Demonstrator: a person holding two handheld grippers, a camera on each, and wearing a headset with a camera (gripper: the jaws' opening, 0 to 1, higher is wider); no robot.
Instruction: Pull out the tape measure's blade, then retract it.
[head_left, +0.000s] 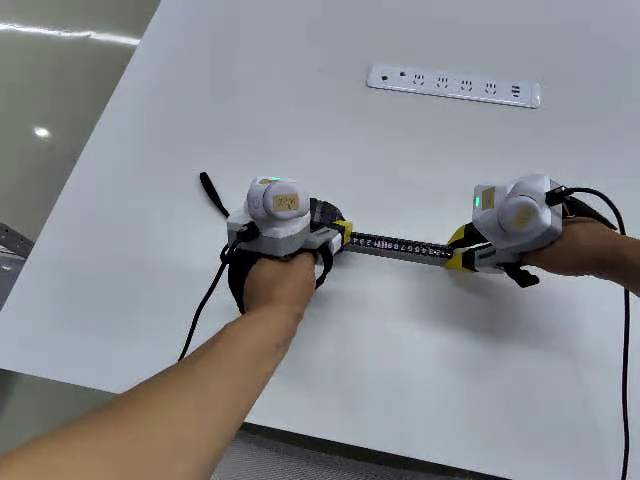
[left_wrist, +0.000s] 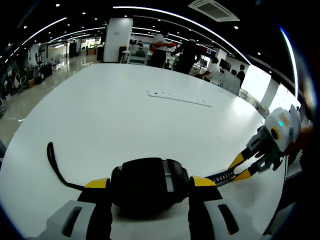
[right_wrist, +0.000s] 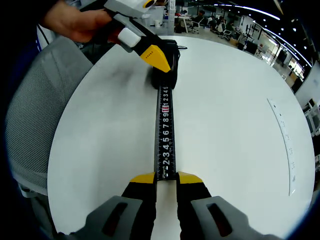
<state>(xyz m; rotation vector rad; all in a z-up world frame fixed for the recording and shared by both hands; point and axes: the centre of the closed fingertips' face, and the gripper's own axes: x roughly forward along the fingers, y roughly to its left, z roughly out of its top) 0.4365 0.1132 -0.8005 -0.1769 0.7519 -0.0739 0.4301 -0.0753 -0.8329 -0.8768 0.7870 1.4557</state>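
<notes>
White workbench (head_left: 400, 340), power strip (head_left: 452, 85) at far side. My right gripper (right_wrist: 166, 178) pinches blade (right_wrist: 166, 135) tip; blade lies partly drawn along bench to tape measure case (right_wrist: 167, 62), clamped in my left gripper (left_wrist: 150, 182). I judge pull underway, retraction left.

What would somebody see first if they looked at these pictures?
The tape measure's blade, numbers showing, stretched over the white table between two yellow-tipped grippers. The left gripper clamps the black case at one end, and the right gripper pinches the blade's tip at the other. Farther back on the table lies a long white power strip.
</notes>
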